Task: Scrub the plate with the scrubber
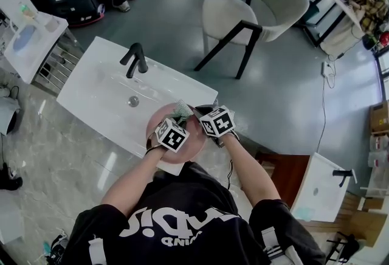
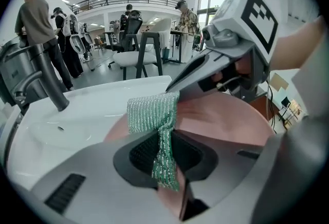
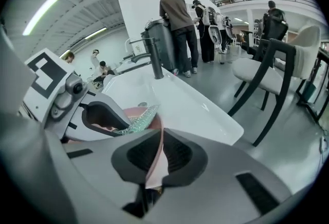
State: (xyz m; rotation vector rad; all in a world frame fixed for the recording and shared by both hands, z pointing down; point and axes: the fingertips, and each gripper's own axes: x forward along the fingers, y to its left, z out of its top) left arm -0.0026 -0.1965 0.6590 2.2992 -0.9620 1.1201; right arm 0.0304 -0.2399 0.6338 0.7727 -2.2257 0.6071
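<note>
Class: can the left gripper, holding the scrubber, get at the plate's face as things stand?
Probably yes: the left gripper holds the scrubber close over the plate, and the right gripper clamps only the rim, leaving the face bare.

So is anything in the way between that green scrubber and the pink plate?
Nothing visible. The left hand-held gripper holds the scrubber right over the plate, whose rim the right hand-held gripper clamps.

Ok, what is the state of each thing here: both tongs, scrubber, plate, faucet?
left tongs: shut on the scrubber.
right tongs: shut on the rim of the plate.
scrubber: pinched, free end spread over the plate.
plate: held at the near edge of the sink.
faucet: no water running.
</note>
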